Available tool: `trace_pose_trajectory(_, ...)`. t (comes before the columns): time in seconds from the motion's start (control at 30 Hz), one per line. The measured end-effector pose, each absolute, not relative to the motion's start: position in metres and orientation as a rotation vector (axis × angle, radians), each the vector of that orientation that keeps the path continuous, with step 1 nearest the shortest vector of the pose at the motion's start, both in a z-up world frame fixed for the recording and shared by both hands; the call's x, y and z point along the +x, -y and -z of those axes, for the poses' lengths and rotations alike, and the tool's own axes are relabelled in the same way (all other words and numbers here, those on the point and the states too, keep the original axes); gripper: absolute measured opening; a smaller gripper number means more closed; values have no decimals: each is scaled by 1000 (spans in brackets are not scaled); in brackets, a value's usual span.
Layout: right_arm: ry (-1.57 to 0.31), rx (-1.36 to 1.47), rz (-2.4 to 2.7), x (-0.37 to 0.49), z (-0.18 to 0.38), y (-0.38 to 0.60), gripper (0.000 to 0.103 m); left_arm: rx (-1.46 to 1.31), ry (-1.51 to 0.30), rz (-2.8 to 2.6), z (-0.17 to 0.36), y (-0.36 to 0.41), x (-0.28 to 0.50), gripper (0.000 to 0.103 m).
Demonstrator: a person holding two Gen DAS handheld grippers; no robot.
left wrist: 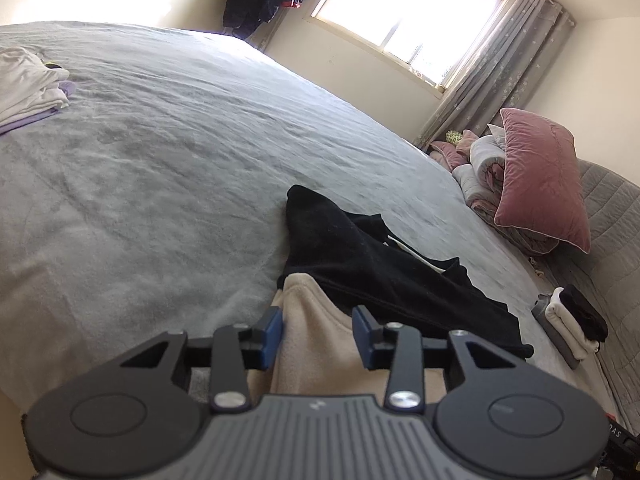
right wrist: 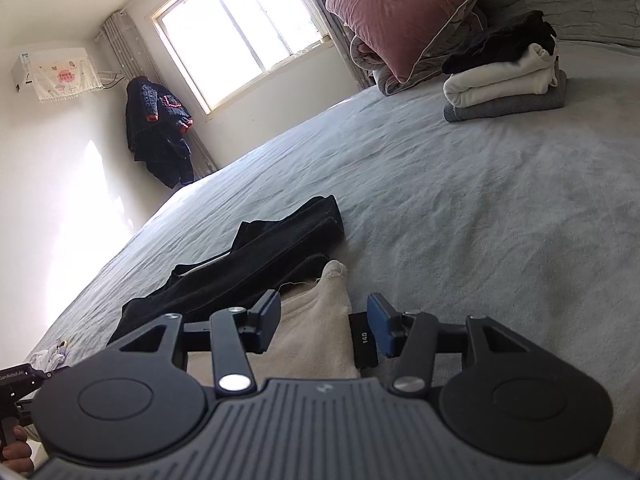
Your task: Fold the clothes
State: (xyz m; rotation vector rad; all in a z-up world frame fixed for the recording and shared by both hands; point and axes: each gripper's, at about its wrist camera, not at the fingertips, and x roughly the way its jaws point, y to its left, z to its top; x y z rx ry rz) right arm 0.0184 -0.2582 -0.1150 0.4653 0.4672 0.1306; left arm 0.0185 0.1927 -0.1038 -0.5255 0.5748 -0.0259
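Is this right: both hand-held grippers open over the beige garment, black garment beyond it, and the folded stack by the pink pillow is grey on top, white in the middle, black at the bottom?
Not quite. The stack order is reversed: black on top, white in the middle, grey at the bottom, as the right wrist view shows. The rest holds: left hand-held gripper and right hand-held gripper are open over the beige garment, with the black garment beyond it, and the stack sits by the pink pillow.

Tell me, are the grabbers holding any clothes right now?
No. The left gripper and right gripper are both open over the beige cloth, holding nothing.
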Motion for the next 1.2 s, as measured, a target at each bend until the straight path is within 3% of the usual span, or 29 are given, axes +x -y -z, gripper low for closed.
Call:
trace_pose_trajectory(0.03, -463, 456, -129, 20, 115, 258, 52, -521, -578, 21, 105, -191, 22, 31)
trace_pose_trajectory(0.1, -445, 445, -124, 21, 114, 257, 50, -533, -583, -2, 107, -190, 25, 9)
trace_pose_trajectory(0.13, -435, 440, -122, 21, 113, 256, 47, -540, -585, -13, 109, -190, 26, 8)
trace_pose_trajectory(0.17, -426, 434, -119, 21, 113, 256, 33, -546, -587, -25, 110, -190, 28, 6)
trace_pose_trajectory(0.2, -417, 429, -117, 22, 112, 255, 12, -555, -564, -28, 109, -190, 24, 6)
trace_pose_trajectory(0.37, -371, 402, -105, 23, 110, 253, 7, -598, -445, -43, 104, -194, 6, 5)
trace_pose_trajectory(0.43, -353, 392, -100, 23, 109, 251, 7, -615, -398, -50, 103, -195, -1, 5)
trace_pose_trajectory(0.67, -446, 309, -81, 57, 112, 241, 7, -510, -506, -155, 116, -186, 21, 6)
trace_pose_trajectory(0.8, -519, 266, -56, 73, 128, 237, 10, -448, -522, -207, 117, -181, 22, 20)
trace_pose_trajectory(0.83, -515, 267, -55, 71, 128, 237, 13, -434, -523, -218, 116, -180, 21, 21)
trace_pose_trajectory(0.9, -494, 251, -39, 64, 121, 236, 30, -390, -483, -249, 106, -176, 14, 33)
trace_pose_trajectory(0.97, -451, 228, -29, 53, 112, 232, 45, -350, -446, -251, 97, -170, 7, 38)
trace_pose_trajectory(1.2, -430, 154, -173, 31, 101, 185, 48, -275, -417, -68, 89, -130, -4, 50)
